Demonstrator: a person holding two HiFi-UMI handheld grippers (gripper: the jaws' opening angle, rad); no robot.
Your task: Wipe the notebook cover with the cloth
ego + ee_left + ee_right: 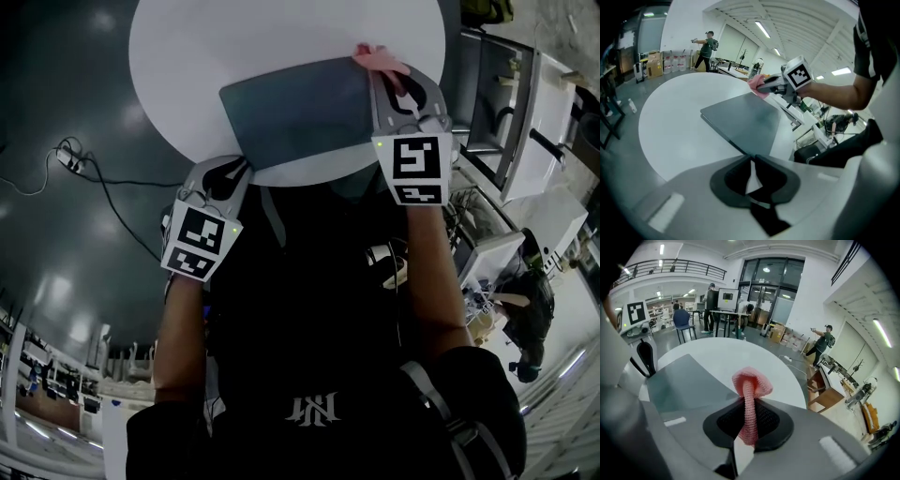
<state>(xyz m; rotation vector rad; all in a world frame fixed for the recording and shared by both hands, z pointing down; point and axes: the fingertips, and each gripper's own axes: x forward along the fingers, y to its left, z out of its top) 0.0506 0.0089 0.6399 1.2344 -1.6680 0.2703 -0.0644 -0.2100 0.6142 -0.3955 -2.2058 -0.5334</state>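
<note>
A round white surface (178, 84) carries a dark grey notebook (300, 108), which lies flat at the near right side of it. The left gripper (752, 157) is at the notebook's near left corner, its jaws clenched and seeming to pinch that corner. The right gripper (749, 401) is at the notebook's far right corner, jaws clamped on a pink knitted cloth (750, 383). The cloth's bunched end sticks out past the jaws, at the notebook's far right edge.

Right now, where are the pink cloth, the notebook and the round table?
cloth (751, 382), right gripper view, bunched tip.
notebook (300, 108), head view, cover's middle.
table (187, 56), head view, bare top.
</note>
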